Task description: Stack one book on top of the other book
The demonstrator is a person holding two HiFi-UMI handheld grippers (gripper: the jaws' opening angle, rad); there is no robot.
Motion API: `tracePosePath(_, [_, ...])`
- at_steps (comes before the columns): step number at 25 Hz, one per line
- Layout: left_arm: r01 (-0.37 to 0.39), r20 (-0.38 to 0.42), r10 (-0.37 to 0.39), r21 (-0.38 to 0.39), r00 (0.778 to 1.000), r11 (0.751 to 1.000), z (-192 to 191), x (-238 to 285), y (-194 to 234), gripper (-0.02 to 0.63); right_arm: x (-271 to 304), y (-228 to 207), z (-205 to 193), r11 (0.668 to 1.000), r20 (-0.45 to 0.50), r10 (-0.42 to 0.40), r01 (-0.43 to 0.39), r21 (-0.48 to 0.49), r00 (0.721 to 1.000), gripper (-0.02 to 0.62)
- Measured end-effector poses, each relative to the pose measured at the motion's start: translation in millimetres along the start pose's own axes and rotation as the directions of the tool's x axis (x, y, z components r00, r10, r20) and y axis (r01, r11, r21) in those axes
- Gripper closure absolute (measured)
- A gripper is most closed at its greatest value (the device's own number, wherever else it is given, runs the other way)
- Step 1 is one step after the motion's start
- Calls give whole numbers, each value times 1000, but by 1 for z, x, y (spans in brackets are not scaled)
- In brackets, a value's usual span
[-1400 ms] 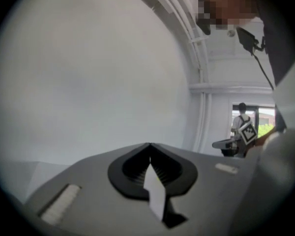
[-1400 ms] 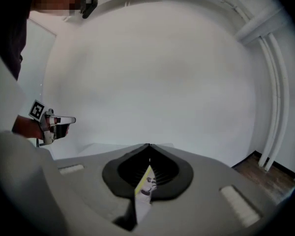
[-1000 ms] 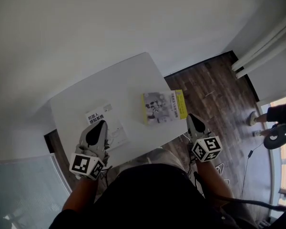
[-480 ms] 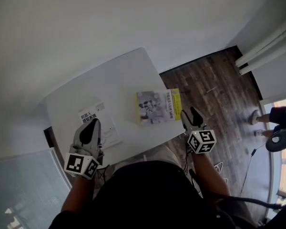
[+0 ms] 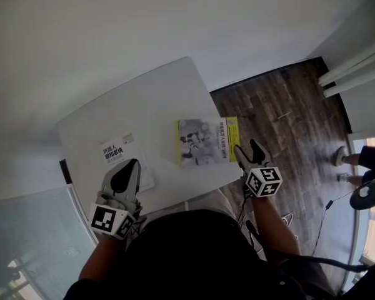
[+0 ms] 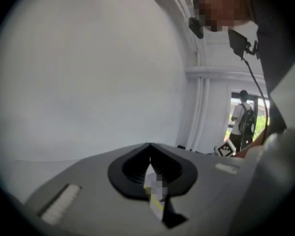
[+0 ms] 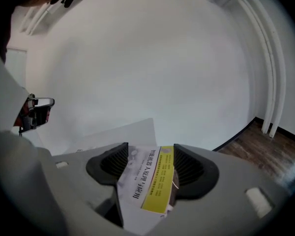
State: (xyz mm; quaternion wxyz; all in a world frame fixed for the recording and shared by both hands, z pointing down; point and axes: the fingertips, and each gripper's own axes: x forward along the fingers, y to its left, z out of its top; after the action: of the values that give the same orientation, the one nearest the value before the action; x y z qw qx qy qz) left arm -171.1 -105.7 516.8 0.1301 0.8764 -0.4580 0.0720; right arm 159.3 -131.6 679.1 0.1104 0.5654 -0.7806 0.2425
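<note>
Two books lie flat on the white table [image 5: 150, 99]. The white book [image 5: 114, 156] with black characters is at the near left, and my left gripper [image 5: 133, 165] is shut with its tip over that book's near right corner. The grey book with a yellow band [image 5: 206, 141] lies at the near right edge. My right gripper [image 5: 247, 149] is open at its yellow side; its jaws have just been opening. In the right gripper view the yellow-banded book [image 7: 147, 181] shows between the spread fingers of the right gripper [image 7: 151, 149], and the pads do not press on it. The left gripper [image 6: 150, 159] shows its jaws closed together.
Dark wood floor [image 5: 281, 111] lies right of the table. White pipes [image 5: 356, 67] run along the far right wall. A person's feet [image 5: 344, 158] stand at the right edge. My own dark clothing fills the bottom of the head view.
The right gripper went from shut to open and came down to the yellow-banded book's right edge. The left gripper shifted a little along the white book's near edge, still shut.
</note>
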Motion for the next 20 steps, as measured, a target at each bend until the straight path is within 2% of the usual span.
tracePosePath(4, [-25,-31,25,5,999,1000,-1,11,1,600,13,-13,-12,999,-27,14,-13,35,1000,279])
tracePosePath(11, [-62,-65,64,22,996,998,-2,27,8,600,35,-29,-29,995,-59,53,-48,90,997,256])
tracePosePath(20, [-101,-87,102,24,991,995,-2,45,7,600,64,-36,-54,978,-139,156,-133,161,978,219])
